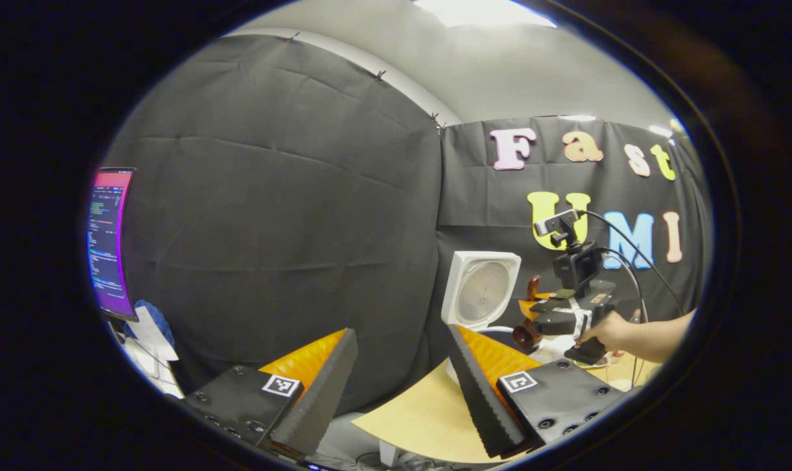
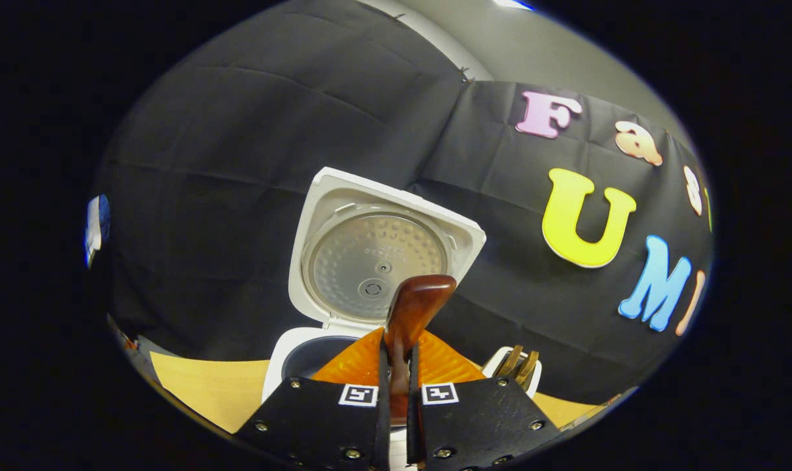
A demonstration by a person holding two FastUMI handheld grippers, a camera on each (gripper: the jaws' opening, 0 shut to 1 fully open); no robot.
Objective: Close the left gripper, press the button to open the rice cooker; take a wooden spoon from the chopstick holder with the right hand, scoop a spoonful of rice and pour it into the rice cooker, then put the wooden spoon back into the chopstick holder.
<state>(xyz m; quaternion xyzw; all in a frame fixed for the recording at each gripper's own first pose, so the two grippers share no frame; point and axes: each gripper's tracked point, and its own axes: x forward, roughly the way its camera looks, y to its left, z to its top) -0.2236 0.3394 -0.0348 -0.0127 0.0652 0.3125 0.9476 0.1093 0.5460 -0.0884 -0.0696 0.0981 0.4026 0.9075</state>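
The white rice cooker [image 2: 284, 366] stands with its lid [image 2: 376, 261] swung up, and the dark inner pot [image 2: 314, 356] shows below it. My right gripper [image 2: 396, 366] is shut on the brown wooden spoon [image 2: 414, 307], whose end rises upright in front of the lid. The white chopstick holder [image 2: 500, 361], with wooden utensils in it, sits just right of the fingers. In the left gripper view the open cooker [image 1: 481, 288] stands at the back, a hand holds the right gripper [image 1: 533, 314] with the spoon [image 1: 524, 335] beside it, and my left gripper [image 1: 399, 392] is open with nothing between its fingers.
A light wooden table [image 1: 422, 418] carries the cooker, and its edge runs under my left gripper. A lit monitor [image 1: 108, 242] stands at the far left with papers and a blue cloth [image 1: 150, 327] below it. Cables trail from the right gripper's camera [image 1: 559, 222].
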